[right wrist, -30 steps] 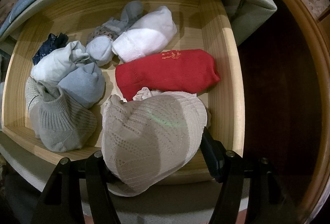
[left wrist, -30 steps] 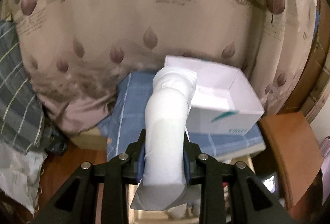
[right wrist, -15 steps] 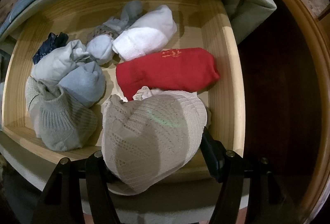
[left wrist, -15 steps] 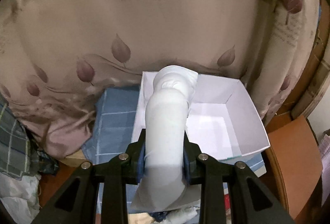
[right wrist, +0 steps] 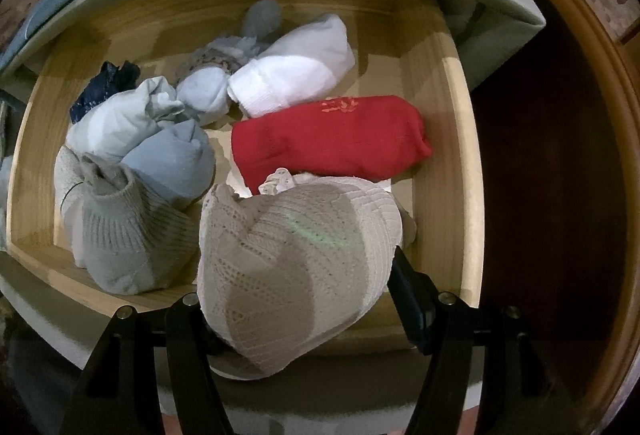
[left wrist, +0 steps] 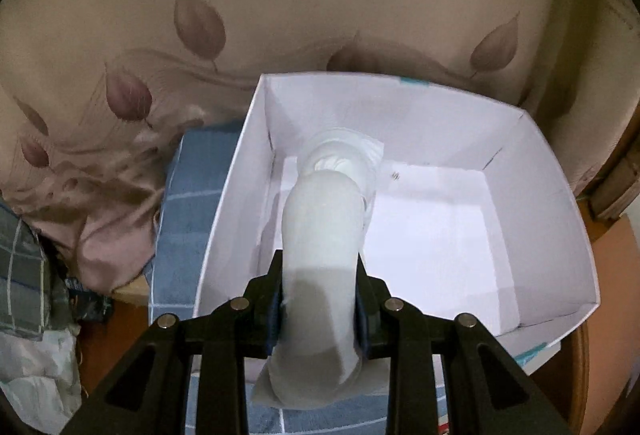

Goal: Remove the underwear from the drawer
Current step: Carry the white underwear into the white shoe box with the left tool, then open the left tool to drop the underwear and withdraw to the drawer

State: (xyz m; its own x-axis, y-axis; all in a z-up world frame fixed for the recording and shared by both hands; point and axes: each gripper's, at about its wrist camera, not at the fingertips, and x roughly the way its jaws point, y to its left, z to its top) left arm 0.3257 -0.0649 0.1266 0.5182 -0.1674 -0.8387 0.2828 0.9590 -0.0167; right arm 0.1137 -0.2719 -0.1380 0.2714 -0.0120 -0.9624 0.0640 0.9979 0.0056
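Observation:
My left gripper [left wrist: 320, 271] is shut on a rolled white underwear [left wrist: 324, 235] and holds it over the open white cardboard box [left wrist: 440, 115], its far end down inside near the box's back left. My right gripper [right wrist: 298, 275] is shut on a cream knitted lace underwear [right wrist: 296, 267] at the front of the open wooden drawer [right wrist: 460, 155]. In the drawer lie a red roll [right wrist: 332, 139], a white roll [right wrist: 296, 71], pale blue and grey rolls [right wrist: 168, 155] and a beige ribbed roll [right wrist: 120, 239].
The box stands on a blue checked cloth [left wrist: 192, 195] on the bed. A beige leaf-print quilt [left wrist: 200, 27] rises behind it. A plaid cloth [left wrist: 20, 275] lies left. A dark wooden frame [right wrist: 560, 155] runs right of the drawer.
My left gripper has carried the white roll forward and down, from in front of the box to inside it. My right gripper and the lace underwear have hardly moved.

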